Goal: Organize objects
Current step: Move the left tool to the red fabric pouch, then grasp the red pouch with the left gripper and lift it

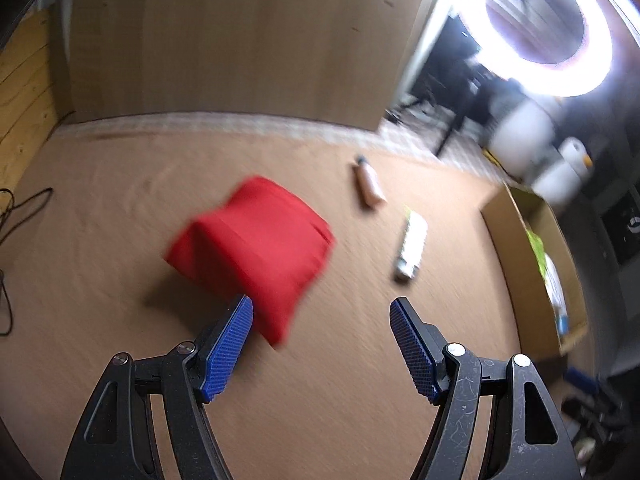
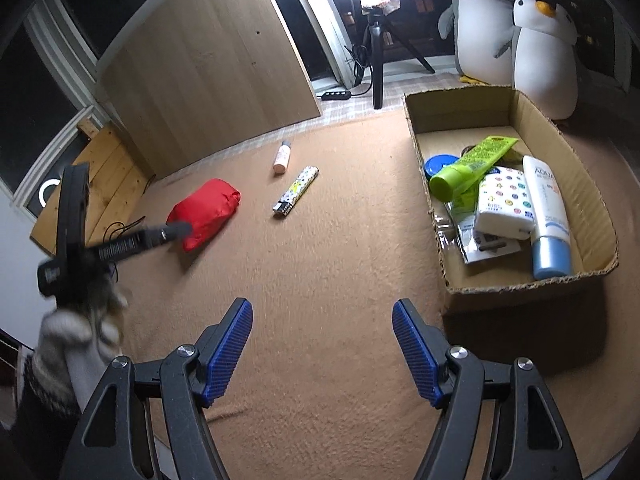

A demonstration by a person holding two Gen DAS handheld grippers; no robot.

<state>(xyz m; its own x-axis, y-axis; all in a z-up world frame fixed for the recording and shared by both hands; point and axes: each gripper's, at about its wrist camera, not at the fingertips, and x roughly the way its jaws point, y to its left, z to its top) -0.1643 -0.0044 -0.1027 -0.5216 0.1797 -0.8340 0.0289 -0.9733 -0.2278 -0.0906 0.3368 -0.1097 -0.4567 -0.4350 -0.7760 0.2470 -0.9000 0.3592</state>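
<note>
left gripper (image 1: 322, 312) and right gripper (image 2: 322, 314), jaws apart and empty, hover over tan carpet (image 2: 320, 280); red pouch (image 1: 252, 248) mid-frame, cardboard box (image 2: 560, 136) at right.

Red pouch (image 2: 204, 214), tan carpet (image 2: 340, 280), blue pads (image 2: 226, 354), lime-green tube (image 2: 466, 170), white pack with coloured dots (image 2: 505, 204), white penguins (image 2: 542, 56).

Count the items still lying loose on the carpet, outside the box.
3: a red pouch at left, a small pinkish bottle farther back, and a patterned tube beside it. None seems hidden.
</note>
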